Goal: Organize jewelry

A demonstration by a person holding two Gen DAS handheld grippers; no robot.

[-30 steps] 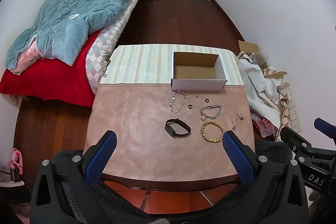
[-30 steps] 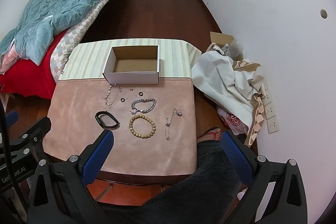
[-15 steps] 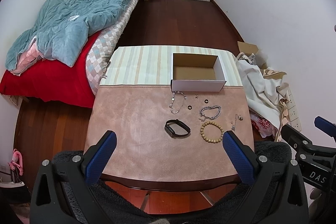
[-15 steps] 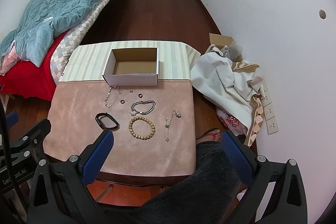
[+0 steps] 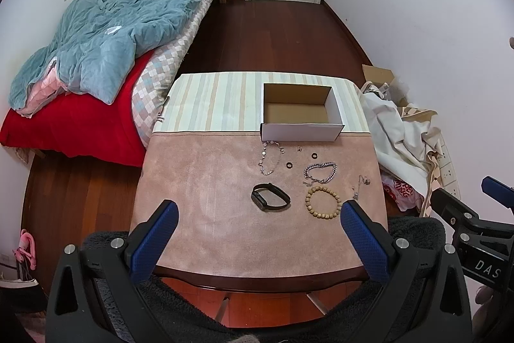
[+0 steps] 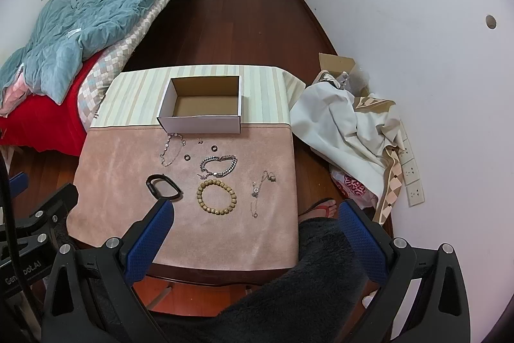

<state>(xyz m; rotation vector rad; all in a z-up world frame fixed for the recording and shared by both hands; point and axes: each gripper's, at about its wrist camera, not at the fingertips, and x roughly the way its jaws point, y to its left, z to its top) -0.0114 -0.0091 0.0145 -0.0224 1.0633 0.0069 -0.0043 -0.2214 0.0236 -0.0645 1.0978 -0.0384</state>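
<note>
An empty white cardboard box (image 5: 302, 132) (image 6: 200, 123) stands on the table's striped far half. Jewelry lies on the pink cloth before it: a black band (image 5: 270, 201) (image 6: 163, 186), a wooden bead bracelet (image 5: 323, 202) (image 6: 216, 197), a silver chain bracelet (image 5: 320, 172) (image 6: 218, 166), a thin silver bracelet (image 5: 269, 157) (image 6: 171, 148), a pendant necklace (image 5: 360, 186) (image 6: 261, 188) and small dark rings (image 5: 289, 165) (image 6: 187, 156). My left gripper (image 5: 257, 243) and right gripper (image 6: 253, 240) are open and empty, held above the table's near edge.
A bed with a blue quilt (image 5: 106, 31) stands left of the table. Piled white cloth and bags (image 6: 350, 124) lie on the floor at the right by the wall. The person's dark fleece lap (image 6: 298, 294) is below the grippers.
Both views have shifted slightly; the table sits a little lower in frame. Nothing on the table has moved and both grippers stay open.
</note>
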